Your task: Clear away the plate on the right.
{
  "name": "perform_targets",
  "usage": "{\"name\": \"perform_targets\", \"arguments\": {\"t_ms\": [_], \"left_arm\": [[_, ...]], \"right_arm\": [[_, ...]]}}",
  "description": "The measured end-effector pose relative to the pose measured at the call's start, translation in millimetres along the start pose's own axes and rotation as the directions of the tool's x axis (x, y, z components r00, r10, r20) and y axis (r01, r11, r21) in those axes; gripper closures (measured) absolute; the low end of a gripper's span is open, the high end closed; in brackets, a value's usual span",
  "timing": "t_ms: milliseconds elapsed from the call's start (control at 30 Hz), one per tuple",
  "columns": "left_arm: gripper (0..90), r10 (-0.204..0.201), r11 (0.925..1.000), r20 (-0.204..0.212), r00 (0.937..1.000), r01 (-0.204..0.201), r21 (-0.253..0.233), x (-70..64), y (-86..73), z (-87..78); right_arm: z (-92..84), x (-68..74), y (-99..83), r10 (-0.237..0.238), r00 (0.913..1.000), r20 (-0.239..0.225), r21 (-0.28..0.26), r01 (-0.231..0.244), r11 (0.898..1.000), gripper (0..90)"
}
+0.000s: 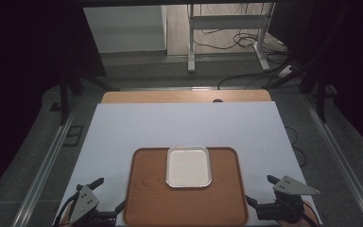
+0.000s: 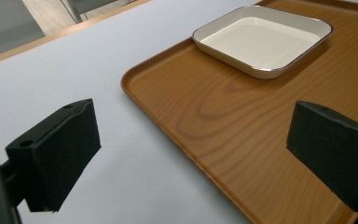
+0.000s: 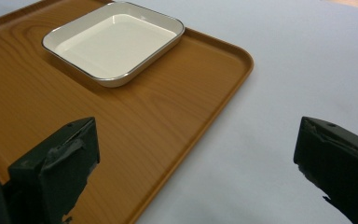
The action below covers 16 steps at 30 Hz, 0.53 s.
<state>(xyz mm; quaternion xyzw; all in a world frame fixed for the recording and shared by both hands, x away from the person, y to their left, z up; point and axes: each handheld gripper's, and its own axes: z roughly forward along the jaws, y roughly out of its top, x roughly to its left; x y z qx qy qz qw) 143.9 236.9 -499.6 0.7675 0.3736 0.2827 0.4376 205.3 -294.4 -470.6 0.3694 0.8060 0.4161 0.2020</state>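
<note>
Wooden tray [image 1: 184,198], brown with rounded corners and a raised rim, lies on the white-covered desk [image 1: 123,127] at its near edge, midway between the two grippers. A shallow square white dish [image 1: 189,167] with a thin metallic rim sits on the tray, at the middle of the tray's far edge (the rest of the tray is bare wood grain). The left gripper [image 1: 109,195] hovers just beside the tray's near left corner, jaws spread wide with nothing between them; in the left gripper view they straddle the tray's left rim. The right gripper [image 1: 261,190] hovers just beside the tray's near right corner, jaws likewise wide and empty, straddling the tray's right rim.
</note>
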Motion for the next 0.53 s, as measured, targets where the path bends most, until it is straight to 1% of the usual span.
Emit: {"name": "perform_targets", "arguments": {"t_ms": [100, 233, 333, 533], "left_arm": [[2.4, -0.001, 1.0, 0.0, 1.0, 0.001, 0.0, 0.1, 0.0, 0.0], [2.4, -0.002, 1.0, 0.0, 1.0, 0.002, -0.001, 0.2, -0.1, -0.1], [2.4, -0.003, 1.0, 0.0, 1.0, 0.003, -0.001, 0.3, -0.2, -0.3], [2.4, -0.007, 1.0, 0.001, 1.0, 0.007, 0.002, 0.5, 0.3, 0.6]], "right_arm": [[-1.2, -0.8, -4.1, 0.006, 1.0, 0.002, 0.005, -0.006, 1.0, 0.0], [-0.6, -1.4, -10.5, 0.012, 0.9999, 0.003, 0.034, -0.012, 0.999, 0.0], [-1.8, -1.7, -11.0, 0.015, 0.9999, 0.004, 0.028, -0.015, 0.999, 0.0], [-0.6, -2.0, -11.1, 0.014, 0.9999, 0.004, 0.039, -0.014, 0.999, 0.0]]}}
